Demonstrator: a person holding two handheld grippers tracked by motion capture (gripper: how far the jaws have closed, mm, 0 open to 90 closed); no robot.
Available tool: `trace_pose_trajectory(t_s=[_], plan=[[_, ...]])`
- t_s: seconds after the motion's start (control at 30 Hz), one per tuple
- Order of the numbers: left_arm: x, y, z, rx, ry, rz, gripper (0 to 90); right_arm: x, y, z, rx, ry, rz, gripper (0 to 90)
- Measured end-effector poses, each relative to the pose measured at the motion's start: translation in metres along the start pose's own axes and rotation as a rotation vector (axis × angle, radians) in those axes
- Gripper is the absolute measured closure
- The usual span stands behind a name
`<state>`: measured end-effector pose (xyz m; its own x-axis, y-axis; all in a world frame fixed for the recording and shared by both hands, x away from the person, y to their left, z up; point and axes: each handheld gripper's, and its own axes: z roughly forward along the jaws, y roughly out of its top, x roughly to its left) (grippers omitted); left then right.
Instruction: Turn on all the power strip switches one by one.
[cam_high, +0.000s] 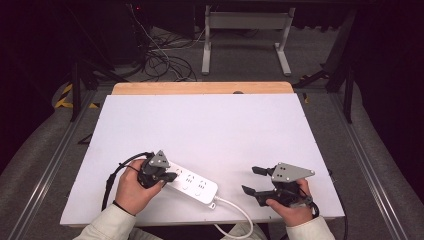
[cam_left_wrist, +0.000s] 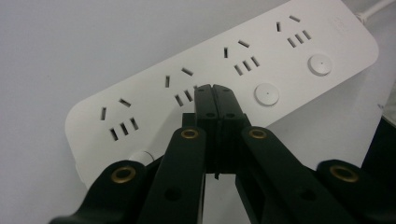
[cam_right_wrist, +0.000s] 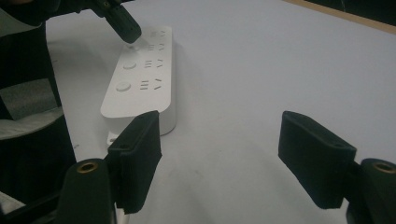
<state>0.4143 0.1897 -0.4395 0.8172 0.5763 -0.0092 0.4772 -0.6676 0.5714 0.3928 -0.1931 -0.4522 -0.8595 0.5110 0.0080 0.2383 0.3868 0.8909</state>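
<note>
A white power strip (cam_high: 191, 184) is laid flat near the front edge of the white table (cam_high: 210, 125), slanted, with its cord (cam_high: 235, 210) trailing off toward the person. The left gripper (cam_left_wrist: 215, 88) is held over the strip with its jaws pressed fully together and nothing between them; their tips are placed at the strip's top face, beside one of the round buttons (cam_left_wrist: 266, 94). The right gripper (cam_high: 254, 181) is kept well apart to the right, its jaws spread and empty above bare tabletop.
</note>
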Motion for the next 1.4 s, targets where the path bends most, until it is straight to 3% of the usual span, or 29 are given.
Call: trace_pose_trajectory(t_s=[0.57, 0.7, 0.77, 0.97, 1.03, 1.07, 1.4], plan=[[-0.0011, 0.0011, 0.0048, 0.026, 0.001, -0.007, 90.0, 0.0006, 0.0002, -0.0001, 0.003, -0.002, -0.003, 29.9], [-0.0003, -0.0012, 0.0043, 0.037, 0.068, -0.006, 89.9, 0.0008, 0.0003, -0.0001, 0.002, -0.001, -0.002, 29.8], [0.0012, -0.0026, 0.0038, 0.028, 0.056, -0.014, 90.0, 0.0009, 0.0003, 0.0, 0.003, 0.0, -0.004, 29.8], [-0.0015, -0.0033, 0.0041, 0.019, 0.076, 0.0, 89.9, 0.0005, 0.0, 0.0003, 0.003, 0.001, -0.002, 29.8], [-0.0007, -0.0036, 0.0027, 0.002, 0.06, -0.009, 90.0, 0.0004, 0.0001, 0.0002, 0.003, 0.0, -0.003, 29.8], [0.0, -0.0034, 0.0014, -0.018, 0.029, -0.018, 90.0, 0.0002, 0.0, 0.0001, 0.003, -0.001, -0.003, 29.8], [-0.0027, -0.0007, 0.0038, 0.008, 0.026, -0.001, 90.0, 0.0005, 0.0, -0.0008, 0.002, -0.002, -0.005, 29.8]])
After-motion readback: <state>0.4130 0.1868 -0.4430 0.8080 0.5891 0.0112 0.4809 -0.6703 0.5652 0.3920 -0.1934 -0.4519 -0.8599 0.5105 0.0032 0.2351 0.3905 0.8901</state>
